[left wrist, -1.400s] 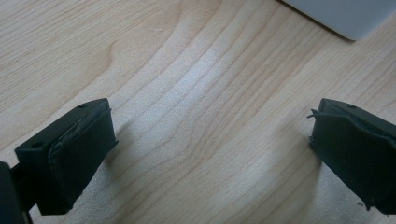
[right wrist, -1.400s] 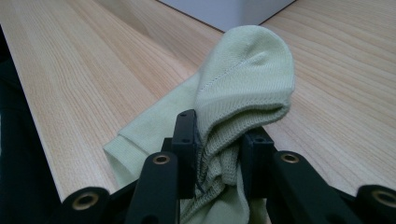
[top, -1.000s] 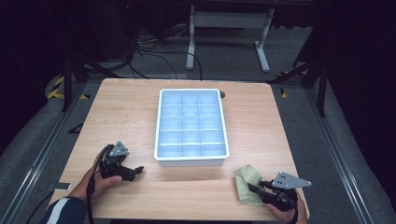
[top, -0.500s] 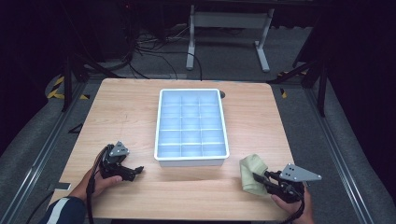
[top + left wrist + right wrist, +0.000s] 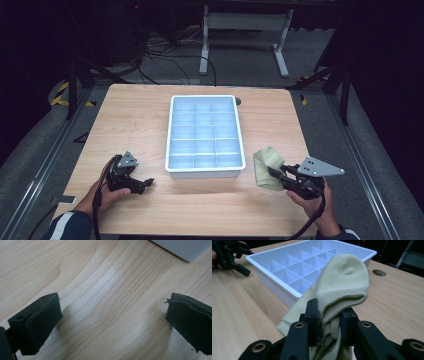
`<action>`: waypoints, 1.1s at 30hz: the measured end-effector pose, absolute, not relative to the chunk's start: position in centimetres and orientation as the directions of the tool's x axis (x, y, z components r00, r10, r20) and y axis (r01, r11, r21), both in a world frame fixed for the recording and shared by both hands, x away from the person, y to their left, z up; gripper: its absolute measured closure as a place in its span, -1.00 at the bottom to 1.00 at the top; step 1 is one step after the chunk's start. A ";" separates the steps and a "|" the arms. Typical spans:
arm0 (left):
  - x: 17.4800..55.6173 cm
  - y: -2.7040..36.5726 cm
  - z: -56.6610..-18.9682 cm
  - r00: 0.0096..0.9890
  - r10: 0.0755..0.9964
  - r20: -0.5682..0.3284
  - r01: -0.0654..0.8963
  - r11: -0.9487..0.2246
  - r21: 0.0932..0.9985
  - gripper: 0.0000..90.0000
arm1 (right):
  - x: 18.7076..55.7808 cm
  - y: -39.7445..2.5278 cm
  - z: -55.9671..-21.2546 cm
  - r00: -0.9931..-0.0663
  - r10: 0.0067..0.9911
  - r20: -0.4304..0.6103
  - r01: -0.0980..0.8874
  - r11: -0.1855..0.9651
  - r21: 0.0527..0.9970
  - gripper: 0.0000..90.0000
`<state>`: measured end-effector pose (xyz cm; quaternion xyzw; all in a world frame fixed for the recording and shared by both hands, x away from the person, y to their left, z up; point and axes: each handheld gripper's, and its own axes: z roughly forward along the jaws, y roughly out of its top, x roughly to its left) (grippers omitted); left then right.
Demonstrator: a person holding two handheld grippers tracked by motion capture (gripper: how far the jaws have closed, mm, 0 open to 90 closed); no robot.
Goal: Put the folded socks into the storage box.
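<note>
While the right gripper point(image 5: 276, 172) sits near the table's front edge at about five o'clock from the white divided tray point(image 5: 205, 172), its two black jaws are clamped tight on a pale green sock point(image 5: 266, 162), which bunches between them and flops upward and toward the tray. In the right gripper view the sock point(image 5: 342, 287) rises in a rounded fold above the jaws, its lower part trailing down to the wooden table point(image 5: 242, 315), and the tray point(image 5: 269, 267) stands just behind it with its grid of compartments in sight; I cannot tell whether the cloth touches the tray's wall. From the high view the sock lies just beside the tray's near right corner. Over at about seven o'clock from the tray, the left gripper point(image 5: 145, 184) is held low in the person's left hand point(image 5: 107, 195), pointing toward the right. Its own view shows the jaws spread well apart over bare wood point(image 5: 110, 302), nothing between them, with a corner of the tray point(image 5: 187, 248) at one o'clock.
</note>
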<state>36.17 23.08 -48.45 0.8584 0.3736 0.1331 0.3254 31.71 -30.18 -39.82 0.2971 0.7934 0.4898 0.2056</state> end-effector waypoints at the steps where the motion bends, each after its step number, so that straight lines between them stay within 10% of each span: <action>1: 36.2 23.1 -48.5 0.685 0.728 -0.015 0.555 -0.508 0.659 -0.99 | 31.9 -30.0 -39.6 -0.742 0.669 -0.031 0.270 0.341 0.901 0.62; 33: 36.2 23.1 -48.4 0.690 0.723 -0.014 0.551 -0.513 0.658 -0.99 | 38.3 -21.5 -36.0 -0.811 0.580 -0.080 0.201 0.405 0.892 0.62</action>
